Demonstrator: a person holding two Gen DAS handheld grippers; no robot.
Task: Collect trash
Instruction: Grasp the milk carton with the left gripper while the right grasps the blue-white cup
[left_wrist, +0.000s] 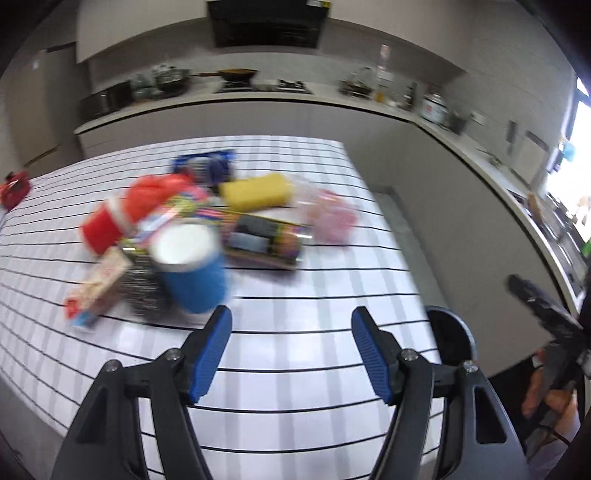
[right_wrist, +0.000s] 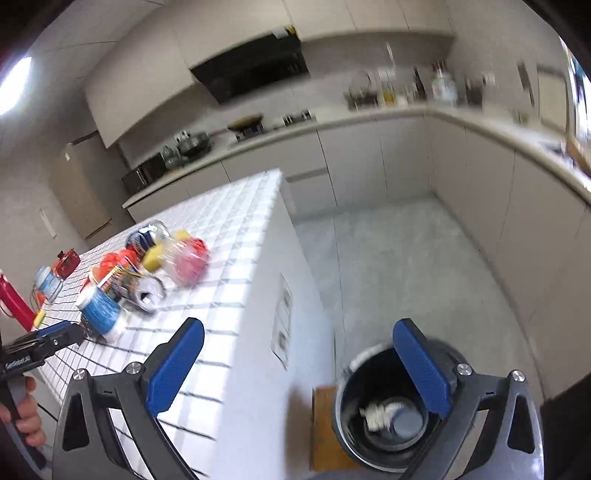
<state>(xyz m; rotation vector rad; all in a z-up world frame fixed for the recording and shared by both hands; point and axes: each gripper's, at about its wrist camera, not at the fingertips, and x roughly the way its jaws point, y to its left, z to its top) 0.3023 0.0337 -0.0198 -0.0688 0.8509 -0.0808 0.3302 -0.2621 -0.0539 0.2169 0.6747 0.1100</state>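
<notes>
A pile of trash lies on the white gridded table (left_wrist: 295, 350): a blue paper cup (left_wrist: 194, 267), a red cup (left_wrist: 101, 227), a yellow sponge (left_wrist: 256, 190), a pink crumpled wrapper (left_wrist: 332, 216), a dark snack packet (left_wrist: 266, 240) and a blue packet (left_wrist: 205, 166). My left gripper (left_wrist: 291, 349) is open and empty above the table, just short of the blue cup. My right gripper (right_wrist: 299, 373) is open and empty, over the table's corner and a black bin (right_wrist: 384, 413) on the floor. The bin holds white and grey trash (right_wrist: 388, 415). The pile also shows in the right wrist view (right_wrist: 147, 266).
The bin (left_wrist: 450, 339) stands by the table's right edge on a brown mat (right_wrist: 321, 424). A red bottle (right_wrist: 13, 302) and a blue-labelled jar (right_wrist: 48, 282) stand at the table's left. Kitchen counters (right_wrist: 369, 122) run along the back and right; grey floor (right_wrist: 406, 258) lies between.
</notes>
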